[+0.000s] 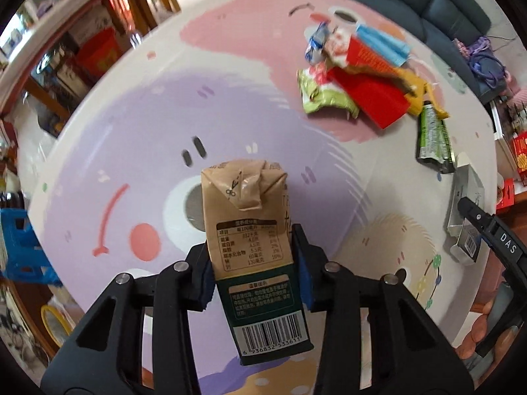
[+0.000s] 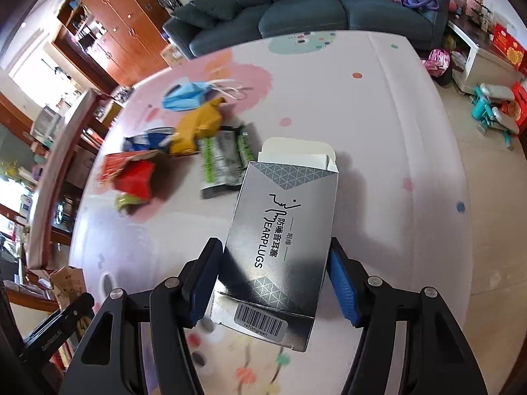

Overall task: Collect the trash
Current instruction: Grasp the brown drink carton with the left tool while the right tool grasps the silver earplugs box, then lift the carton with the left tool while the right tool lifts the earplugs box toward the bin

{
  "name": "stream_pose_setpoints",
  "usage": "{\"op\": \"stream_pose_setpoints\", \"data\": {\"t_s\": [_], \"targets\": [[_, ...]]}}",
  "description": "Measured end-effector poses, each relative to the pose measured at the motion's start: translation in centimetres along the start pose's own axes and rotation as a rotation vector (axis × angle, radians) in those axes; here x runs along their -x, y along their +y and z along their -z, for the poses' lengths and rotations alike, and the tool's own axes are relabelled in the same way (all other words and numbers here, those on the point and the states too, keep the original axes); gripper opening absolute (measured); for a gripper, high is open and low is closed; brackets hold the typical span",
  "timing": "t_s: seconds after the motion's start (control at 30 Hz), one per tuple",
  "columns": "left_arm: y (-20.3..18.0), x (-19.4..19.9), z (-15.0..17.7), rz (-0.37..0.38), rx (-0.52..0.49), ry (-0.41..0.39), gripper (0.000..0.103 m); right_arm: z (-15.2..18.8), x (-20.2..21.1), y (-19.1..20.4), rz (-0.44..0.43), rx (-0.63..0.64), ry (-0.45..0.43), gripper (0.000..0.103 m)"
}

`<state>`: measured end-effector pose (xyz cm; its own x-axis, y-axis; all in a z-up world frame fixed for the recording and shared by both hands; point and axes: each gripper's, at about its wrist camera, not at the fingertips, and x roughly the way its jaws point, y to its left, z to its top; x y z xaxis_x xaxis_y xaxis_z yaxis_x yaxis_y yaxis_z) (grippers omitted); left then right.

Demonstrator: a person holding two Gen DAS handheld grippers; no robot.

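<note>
My left gripper [image 1: 253, 263] is shut on a brown and dark green drink carton [image 1: 253, 230], held above the pastel play mat [image 1: 131, 131]. My right gripper [image 2: 275, 279] is shut on a silver earplugs box [image 2: 280, 230] with its top flap open; the box also shows at the right of the left wrist view [image 1: 466, 210]. A trash pile lies on the mat: a red box [image 1: 372, 98], a green wrapper [image 1: 316, 92], a blue face mask [image 1: 382, 42], a yellow packet [image 2: 197, 128] and a dark green-white pouch [image 2: 224, 161].
A dark blue sofa [image 2: 296, 10] stands beyond the mat's far edge. Wooden cabinets [image 2: 112, 23] line the left. A white low table [image 2: 484, 62] and toys [image 2: 494, 108] are at the right. A blue stool [image 1: 19, 240] sits left of the mat.
</note>
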<state>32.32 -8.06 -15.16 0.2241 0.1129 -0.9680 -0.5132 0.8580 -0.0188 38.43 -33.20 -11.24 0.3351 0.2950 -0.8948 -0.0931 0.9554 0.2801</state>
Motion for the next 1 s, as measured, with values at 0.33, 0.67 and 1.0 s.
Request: {"op": "stream_pose_setpoints", "data": {"t_s": [0.33, 0.67, 1.0], "targets": [[5.1, 7.1, 2.2, 0.018, -0.077, -0.158, 0.036, 8.2, 9.7, 7.6, -0.042, 0.138, -0.146, 0.063], [13.7, 15.1, 9.3, 0.107, -0.236, -0.253, 0.036, 22.5, 15.8, 16.5, -0.008, 0.131, -0.262, 0.063], [23.7, 20.1, 17.4, 0.184, -0.384, -0.302, 0.036, 36.3, 18.0, 24.7, 0.030, 0.170, -0.287, 0.063]]}}
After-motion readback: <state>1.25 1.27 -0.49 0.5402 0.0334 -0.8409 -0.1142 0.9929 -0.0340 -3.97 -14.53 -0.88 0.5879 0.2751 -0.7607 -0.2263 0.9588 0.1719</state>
